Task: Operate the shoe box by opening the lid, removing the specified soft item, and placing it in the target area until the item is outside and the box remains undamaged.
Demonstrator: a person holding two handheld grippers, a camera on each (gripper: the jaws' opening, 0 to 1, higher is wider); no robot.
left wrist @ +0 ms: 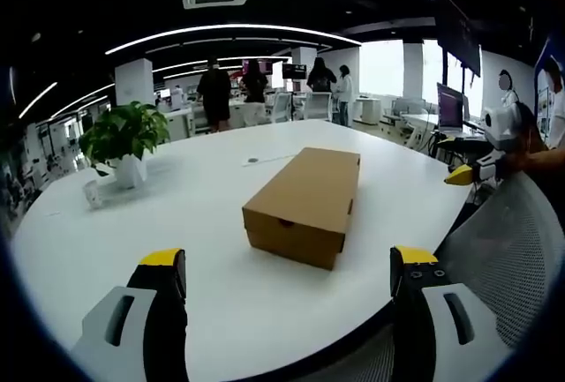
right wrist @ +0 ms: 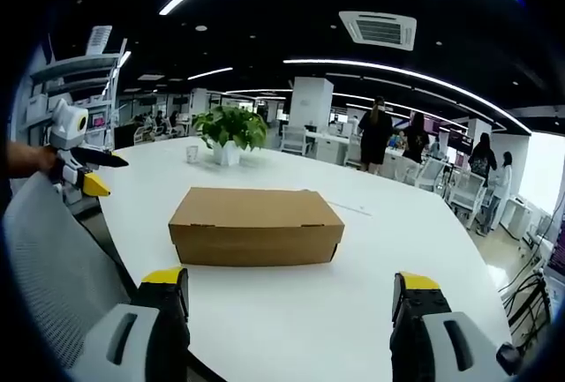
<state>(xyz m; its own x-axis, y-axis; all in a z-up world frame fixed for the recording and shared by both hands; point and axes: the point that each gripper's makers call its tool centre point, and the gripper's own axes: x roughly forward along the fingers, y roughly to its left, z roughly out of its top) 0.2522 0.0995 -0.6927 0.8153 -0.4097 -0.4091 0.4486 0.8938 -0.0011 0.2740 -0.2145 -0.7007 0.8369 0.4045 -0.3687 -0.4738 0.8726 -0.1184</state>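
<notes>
Two claws held wide, nothing gripped: left claw (left wrist: 289,278), right claw (right wrist: 290,296) | shoe box (left wrist: 305,204) (right wrist: 255,225) seen lid shut, flat on white counter (left wrist: 212,223) (right wrist: 371,258), mid-surface, apart from both claws | potted plant (left wrist: 124,139) (right wrist: 229,131) set at far side of counter | mesh chair back (left wrist: 508,254) (right wrist: 53,267) seen near counter edge

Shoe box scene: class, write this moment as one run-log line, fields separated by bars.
shoe box: lid closed, on white table | left gripper: open, short of box | right gripper: open, short of box | potted plant: behind box
</notes>
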